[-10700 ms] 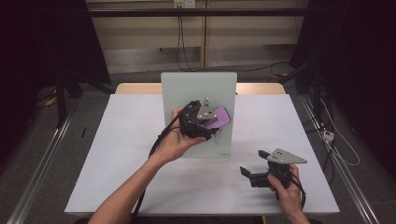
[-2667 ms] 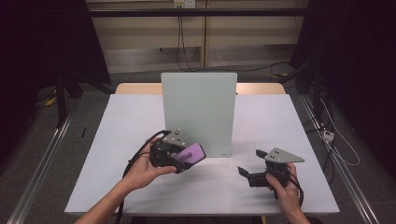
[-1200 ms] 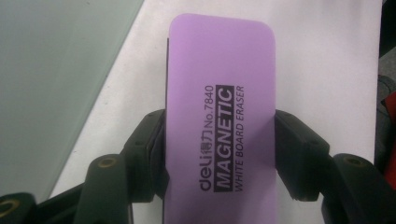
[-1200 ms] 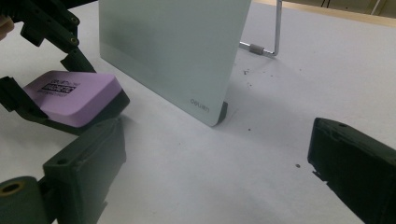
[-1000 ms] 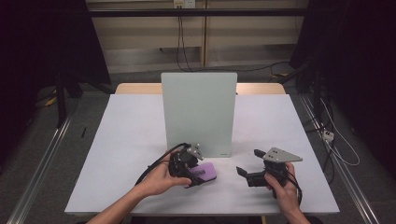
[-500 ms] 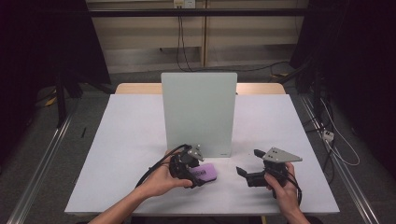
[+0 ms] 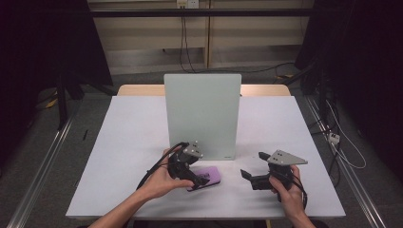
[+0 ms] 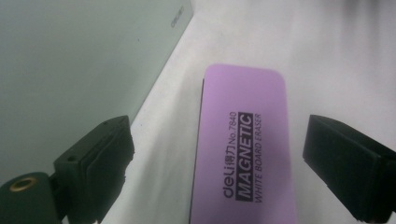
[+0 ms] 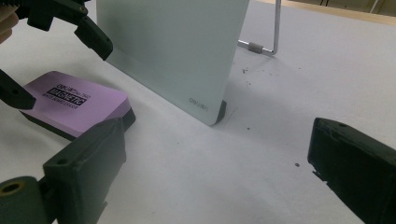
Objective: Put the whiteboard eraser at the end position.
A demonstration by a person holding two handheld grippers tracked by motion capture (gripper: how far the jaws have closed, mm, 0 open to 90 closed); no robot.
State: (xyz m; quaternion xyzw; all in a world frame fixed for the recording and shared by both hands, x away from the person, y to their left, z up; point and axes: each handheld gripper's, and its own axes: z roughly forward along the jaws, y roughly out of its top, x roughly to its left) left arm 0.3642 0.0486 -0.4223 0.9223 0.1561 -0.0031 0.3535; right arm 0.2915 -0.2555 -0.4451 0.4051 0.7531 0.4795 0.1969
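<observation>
A purple magnetic whiteboard eraser [image 7: 210, 176] [image 8: 243, 149] [image 9: 74, 105] lies flat on the white table [image 7: 128, 133], just in front of the upright pale-green whiteboard [image 7: 202, 114] [image 9: 177, 46]. My left gripper [image 7: 198, 179] [image 8: 222, 135] [image 9: 53, 65] straddles the eraser's near end. Its jaws have just been opening and now stand wide on either side, with a gap between each pad and the eraser. My right gripper [image 7: 253, 165] [image 9: 217, 154] rests low on the table to the right of the eraser. It is open, holds nothing, and points toward the board's lower corner.
A metal wire stand [image 9: 275, 28] props the board from behind. Small dark specks [image 9: 247, 126] dot the table near the board's corner. Cables [image 7: 342, 142] run over the floor to the right of the table. The front edge of the table lies close under both hands.
The left gripper carried the eraser down from the board's face to the table in front of it. Its jaws have since parted off the eraser. The right hand has stayed still.
</observation>
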